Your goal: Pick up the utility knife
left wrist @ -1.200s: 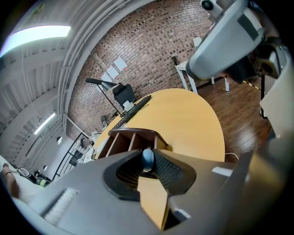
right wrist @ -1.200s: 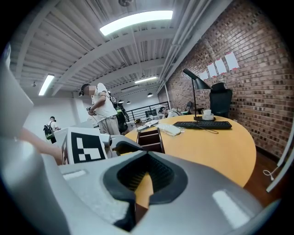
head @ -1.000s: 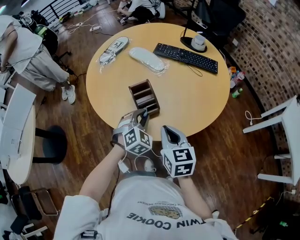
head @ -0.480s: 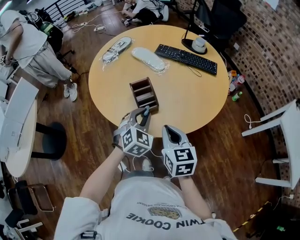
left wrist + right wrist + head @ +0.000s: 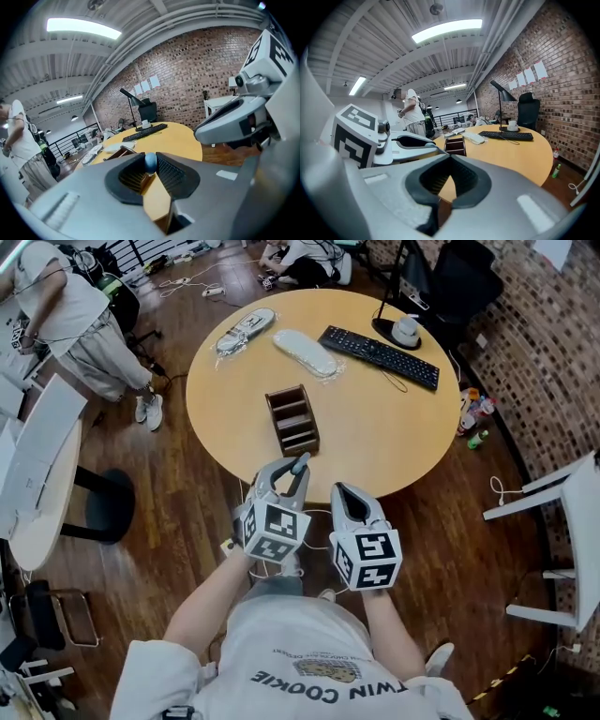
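Observation:
My left gripper (image 5: 286,472) is shut on the utility knife (image 5: 299,465), a dark slim handle with a blue end that sticks out past the fingertips. In the left gripper view that blue end (image 5: 150,161) sits pinched between the two ribbed pads. The gripper hangs just off the near edge of the round wooden table (image 5: 375,427). Beside it on the right, my right gripper (image 5: 346,495) has its pads together with nothing between them, and its tips (image 5: 450,158) meet.
A brown wooden desk organizer (image 5: 292,418) stands on the table near me. Farther back lie a black keyboard (image 5: 379,357), two plastic-wrapped items (image 5: 304,352) and a lamp base (image 5: 403,331). A person (image 5: 70,315) stands at upper left; a white chair (image 5: 562,512) is right.
My left gripper has lifted and drawn back from the table edge with the knife in it, rolling a little. The right gripper shifted slightly along with it.

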{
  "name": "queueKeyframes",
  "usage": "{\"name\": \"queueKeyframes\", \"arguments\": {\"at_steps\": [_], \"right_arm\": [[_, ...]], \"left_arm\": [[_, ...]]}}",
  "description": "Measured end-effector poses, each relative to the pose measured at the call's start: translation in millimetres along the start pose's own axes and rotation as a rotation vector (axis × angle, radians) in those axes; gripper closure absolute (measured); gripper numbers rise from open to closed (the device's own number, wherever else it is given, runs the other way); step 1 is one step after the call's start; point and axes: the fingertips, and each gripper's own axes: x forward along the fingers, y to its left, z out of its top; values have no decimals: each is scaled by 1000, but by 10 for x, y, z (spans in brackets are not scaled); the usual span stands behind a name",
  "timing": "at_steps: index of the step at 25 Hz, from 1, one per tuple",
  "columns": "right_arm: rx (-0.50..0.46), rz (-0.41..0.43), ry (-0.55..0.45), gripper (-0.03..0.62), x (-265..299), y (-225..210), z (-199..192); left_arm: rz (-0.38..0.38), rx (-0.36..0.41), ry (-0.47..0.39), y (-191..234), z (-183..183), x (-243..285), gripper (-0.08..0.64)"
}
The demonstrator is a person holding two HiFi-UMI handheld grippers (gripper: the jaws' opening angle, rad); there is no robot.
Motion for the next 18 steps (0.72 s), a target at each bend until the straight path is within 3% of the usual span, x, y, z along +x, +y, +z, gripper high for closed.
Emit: {"name": "queueKeyframes", "arguments": {"at_steps": [18], "right_arm": [[-50, 70, -8, 594, -767, 135, -172]], "left_arm": [[26, -251, -77, -775, 212, -667, 483]]}}
